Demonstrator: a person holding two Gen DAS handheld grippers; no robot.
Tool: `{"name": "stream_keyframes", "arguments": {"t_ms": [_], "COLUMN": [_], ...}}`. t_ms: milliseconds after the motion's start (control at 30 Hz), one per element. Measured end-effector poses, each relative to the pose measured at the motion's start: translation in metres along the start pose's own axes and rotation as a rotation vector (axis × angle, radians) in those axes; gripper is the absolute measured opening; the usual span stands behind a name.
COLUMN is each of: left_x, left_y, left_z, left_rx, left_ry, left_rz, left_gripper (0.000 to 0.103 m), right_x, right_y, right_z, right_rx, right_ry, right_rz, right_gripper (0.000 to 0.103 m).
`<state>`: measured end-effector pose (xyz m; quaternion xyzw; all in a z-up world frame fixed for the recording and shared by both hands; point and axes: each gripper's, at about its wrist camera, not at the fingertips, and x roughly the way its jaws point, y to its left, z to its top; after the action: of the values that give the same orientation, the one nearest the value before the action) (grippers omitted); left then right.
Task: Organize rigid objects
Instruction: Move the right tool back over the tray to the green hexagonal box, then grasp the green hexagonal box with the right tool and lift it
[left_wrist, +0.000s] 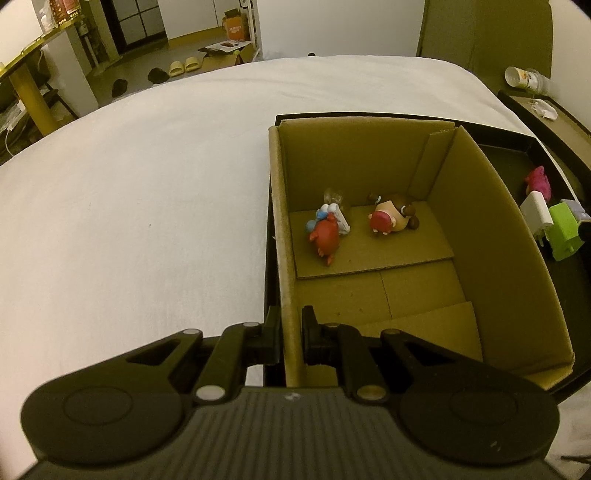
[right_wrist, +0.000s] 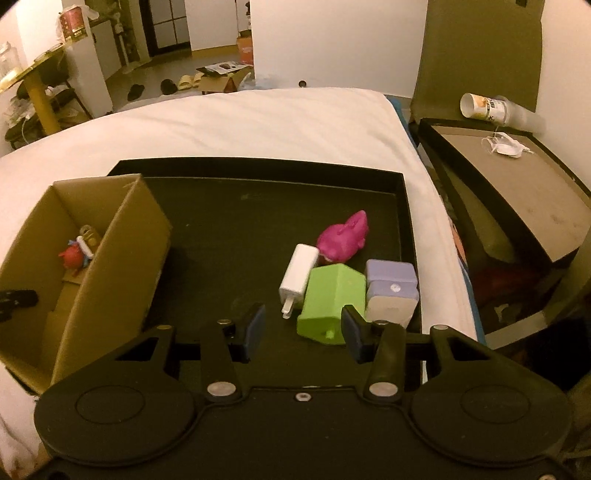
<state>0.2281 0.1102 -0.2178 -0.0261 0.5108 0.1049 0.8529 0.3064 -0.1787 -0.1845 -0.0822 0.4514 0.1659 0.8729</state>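
Left gripper (left_wrist: 291, 334) clamped on brown cardboard box (left_wrist: 491, 236) wall, right gripper (right_wrist: 303, 328) part-open, empty, bright green plastic block (right_wrist: 332, 299) at its 1 o'clock, on black tray (right_wrist: 404, 206).

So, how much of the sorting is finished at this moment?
Done: two toy figures lie in the cardboard box. In hand: the left gripper is clamped on the box wall; the right gripper hovers with open jaws near the green block. Left on the black tray: green block, white charger, pink toy, lavender case.
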Motion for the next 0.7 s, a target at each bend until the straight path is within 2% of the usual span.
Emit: {"name": "stream_keyframes", "arguments": {"t_ms": [133, 333, 533, 700], "left_x": [0.0, 0.001, 0.001, 0.0], "left_y": [-0.002, -0.004, -0.005, -0.006], "left_z": [0.0, 0.0, 0.0, 0.0], "left_rx": [0.004, 0.002, -0.002, 0.0], "left_ry": [0.001, 0.003, 0.007, 0.009], "left_rz": [0.005, 0.011, 0.018, 0.022], "left_gripper": [0.01, 0.01, 0.01, 0.011], "right_x": [0.013, 0.028, 0.037, 0.045], "right_y": [-0.01, -0.021, -0.023, -0.017], "right_z": [0.007, 0.013, 0.017, 0.018], "right_rx": [0.014, 0.071, 0.093, 0.072], "right_ry": [0.009, 0.038, 0.052, 0.063], "right_rz": [-0.024, -0.015, -0.021, -0.03], "right_gripper": [0.045, 0.044, 0.04, 0.042]}}
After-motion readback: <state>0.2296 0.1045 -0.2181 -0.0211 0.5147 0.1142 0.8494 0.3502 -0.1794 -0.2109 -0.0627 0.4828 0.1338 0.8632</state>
